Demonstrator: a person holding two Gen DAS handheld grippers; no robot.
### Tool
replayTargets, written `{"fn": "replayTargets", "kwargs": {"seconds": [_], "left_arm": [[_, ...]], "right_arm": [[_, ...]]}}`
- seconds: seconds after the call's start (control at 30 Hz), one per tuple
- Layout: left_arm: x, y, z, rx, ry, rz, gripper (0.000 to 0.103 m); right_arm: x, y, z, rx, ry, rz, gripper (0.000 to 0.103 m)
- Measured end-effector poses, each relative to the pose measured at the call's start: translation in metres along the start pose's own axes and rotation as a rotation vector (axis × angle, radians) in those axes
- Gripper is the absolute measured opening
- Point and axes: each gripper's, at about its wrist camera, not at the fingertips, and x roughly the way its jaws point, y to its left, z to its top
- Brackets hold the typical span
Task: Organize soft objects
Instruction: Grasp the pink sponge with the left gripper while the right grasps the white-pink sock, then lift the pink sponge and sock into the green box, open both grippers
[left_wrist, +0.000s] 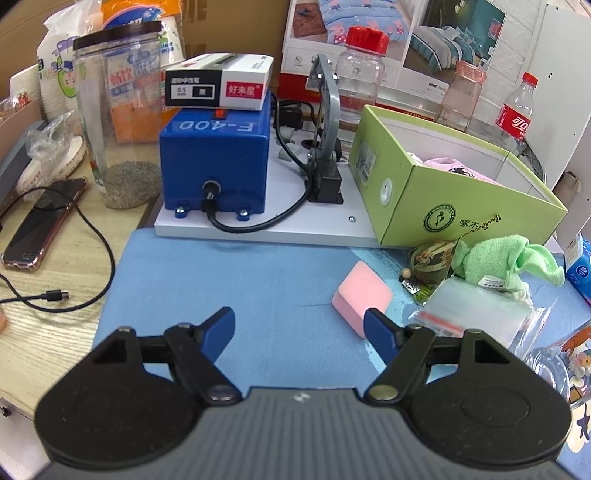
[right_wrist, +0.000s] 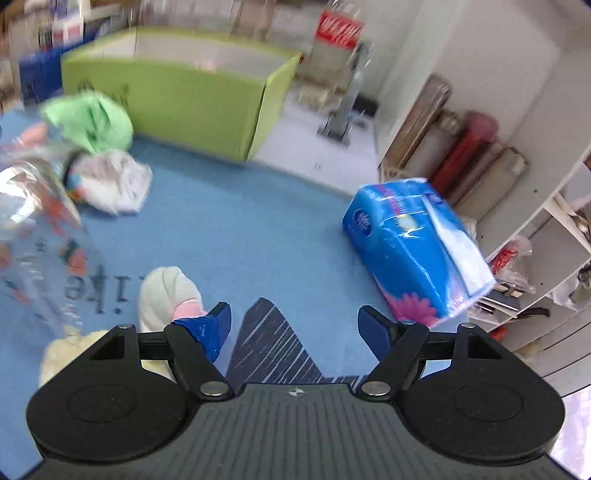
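Left gripper (left_wrist: 299, 330): blue-tipped fingers spread wide, holding nothing, above the blue mat (left_wrist: 229, 280).
Right gripper (right_wrist: 294, 325): fingers spread wide and empty; its view is motion-blurred, so far detail is soft.
Pink sponge (left_wrist: 362, 297): a smooth rounded block on the mat, just ahead of the left gripper's right-side finger; its near corner is hidden behind that fingertip.
Green towel (left_wrist: 502, 264): fuzzy terry cloth, crumpled, lying against the front of the green box (left_wrist: 443, 199); blurred in the right wrist view (right_wrist: 92, 122).
Green box: stiff cardboard, open-topped, white inside; a pink cloth (left_wrist: 458, 168) shows over its rim, most of it hidden by the wall.
White cloth (right_wrist: 114, 184): a bunched bundle on the mat near the towel; the fabric is too blurred to judge.
White sock (right_wrist: 168, 295): soft knit with a pink patch, beside the right gripper's left-side finger; its lower part is hidden behind the gripper.
Cream plush (right_wrist: 70, 350): fluffy, mostly cut off by the gripper body.
Plastic bags (left_wrist: 476, 310): clear and glossy, flat zip bags with a red strip, partly under the towel.
Tissue pack (right_wrist: 410, 254): shiny blue plastic wrap, lying tilted on the mat's right edge.
Blue machine (left_wrist: 214, 166): a hard blue box marked F-400, bolted to a white base on the tabletop (left_wrist: 44, 332).
Clear jar (left_wrist: 118, 110): tall, with grainy matter at the bottom.
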Motion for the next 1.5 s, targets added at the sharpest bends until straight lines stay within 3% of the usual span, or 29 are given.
{"fn": "replayTargets", "kwargs": {"seconds": [0.13, 0.23, 0.33, 0.5, 0.73, 0.93, 1.23, 1.37, 1.5], "left_arm": [[-0.005, 0.000, -0.002, 0.005, 0.002, 0.009, 0.077], [-0.010, 0.000, -0.005, 0.013, 0.000, 0.019, 0.077], [-0.012, 0.001, -0.006, 0.006, 0.002, 0.022, 0.077], [-0.004, -0.012, -0.003, 0.032, 0.014, -0.004, 0.078], [0.035, -0.043, 0.011, 0.131, 0.056, -0.041, 0.078], [0.064, -0.043, 0.026, 0.002, 0.092, -0.084, 0.078], [0.073, -0.052, 0.021, 0.065, 0.087, -0.040, 0.077], [0.072, -0.056, 0.017, 0.129, 0.081, -0.001, 0.060], [0.068, -0.051, 0.017, 0.111, 0.063, 0.026, 0.039]], "right_arm": [[-0.014, 0.023, -0.014, -0.101, -0.066, 0.133, 0.062], [0.002, 0.045, -0.014, -0.209, -0.047, 0.152, 0.062], [0.023, 0.049, -0.010, -0.237, -0.031, 0.158, 0.062], [0.049, 0.034, 0.001, -0.149, -0.031, 0.170, 0.062], [0.063, 0.017, -0.008, 0.073, -0.043, 0.230, 0.065], [0.063, 0.022, -0.012, 0.091, -0.080, 0.202, 0.069], [0.071, 0.027, -0.006, 0.121, -0.103, 0.165, 0.074], [0.071, 0.027, -0.007, 0.125, -0.111, 0.158, 0.074], [0.070, 0.030, -0.007, 0.123, -0.117, 0.147, 0.073]]}}
